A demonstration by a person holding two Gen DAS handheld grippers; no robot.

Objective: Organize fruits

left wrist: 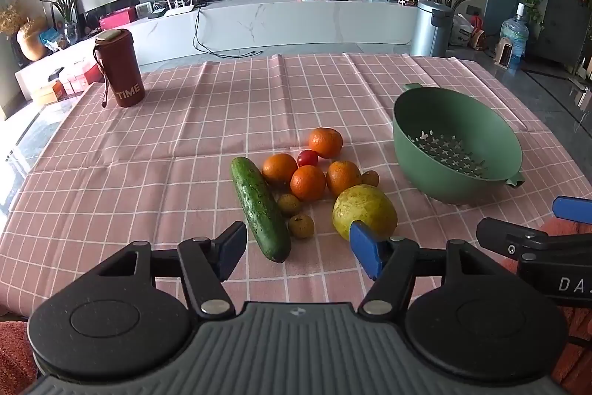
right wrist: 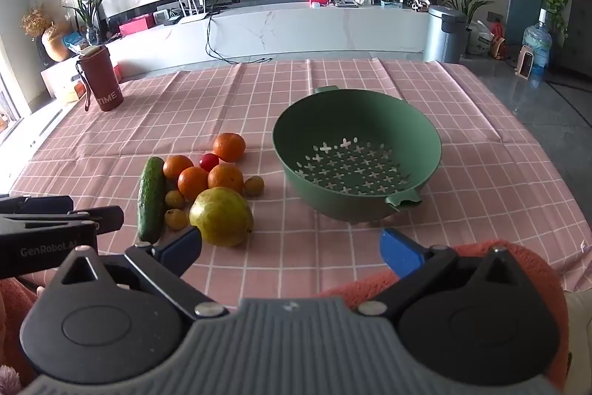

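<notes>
A heap of produce lies mid-table on the pink checked cloth: a green cucumber (left wrist: 260,207) (right wrist: 151,198), several oranges (left wrist: 308,183) (right wrist: 225,178), a small red tomato (left wrist: 307,158) (right wrist: 209,161), a big yellow-green pear (left wrist: 364,212) (right wrist: 221,216) and a few small brown-yellow fruits (left wrist: 301,226) (right wrist: 175,218). To their right stands an empty green colander (left wrist: 457,150) (right wrist: 357,150). My left gripper (left wrist: 298,248) hovers open just short of the cucumber's near end and the pear. My right gripper (right wrist: 290,248) is open too, above bare cloth between pear and colander.
A dark red tumbler marked TIME (left wrist: 121,71) (right wrist: 101,80) stands at the far left of the table. The other gripper shows at each view's edge (left wrist: 536,239) (right wrist: 48,224). A coral sleeve (right wrist: 481,269) lies under the right gripper. Floor and a TV cabinet lie beyond the far table edge.
</notes>
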